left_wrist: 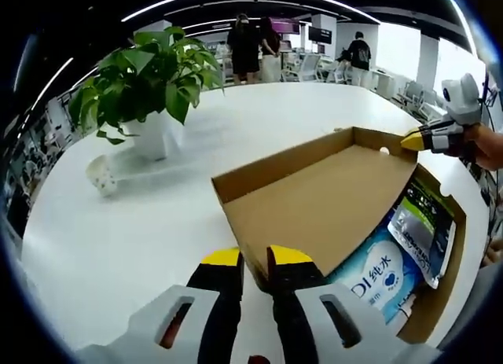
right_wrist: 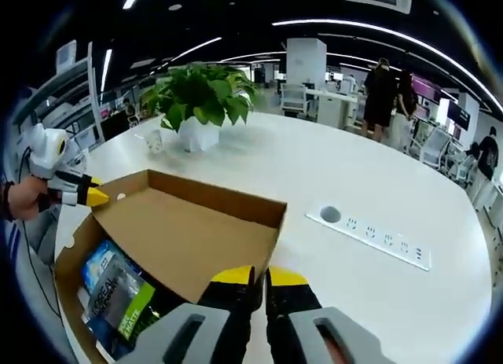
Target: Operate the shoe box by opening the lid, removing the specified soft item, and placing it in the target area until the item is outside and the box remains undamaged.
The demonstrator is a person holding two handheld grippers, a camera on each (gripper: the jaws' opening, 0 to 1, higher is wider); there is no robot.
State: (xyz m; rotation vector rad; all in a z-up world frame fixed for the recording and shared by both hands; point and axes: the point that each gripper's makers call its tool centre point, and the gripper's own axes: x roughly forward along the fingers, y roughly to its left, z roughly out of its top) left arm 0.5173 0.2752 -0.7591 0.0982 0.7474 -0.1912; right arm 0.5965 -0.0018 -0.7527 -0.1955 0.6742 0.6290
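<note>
Now, in the left gripper view, the left gripper (left_wrist: pixel 256 262) rises from six o'clock with its yellow-tipped jaws clamped on the near edge of the lid (left_wrist: pixel 314 195) of the shoe box (left_wrist: pixel 452 258); the cardboard lid is lifted and stands tilted over the box, its plain inner face showing; at four o'clock, inside the box beneath the lid, lies a soft blue-and-white pouch (left_wrist: pixel 377 279) with a darker packet (left_wrist: pixel 424 226) just beside it; the right gripper (left_wrist: pixel 415 141) comes in at three o'clock, its yellow tip touching the far corner of the lid, held by a hand (left_wrist: pixel 486 146); the box sits on a white table (left_wrist: pixel 118 238); a potted plant (left_wrist: pixel 153 85) stands at eleven o'clock, with a small white cup (left_wrist: pixel 102 177) lying near it at nine o'clock; people stand well apart at twelve o'clock.

In the right gripper view, the right gripper's own jaws, at six o'clock, are closed on the lid's edge; the left gripper appears at nine o'clock on the opposite corner; the packets lie at seven o'clock inside the box; a power strip (right_wrist: pixel 369 234) is set into the table at three o'clock.
</note>
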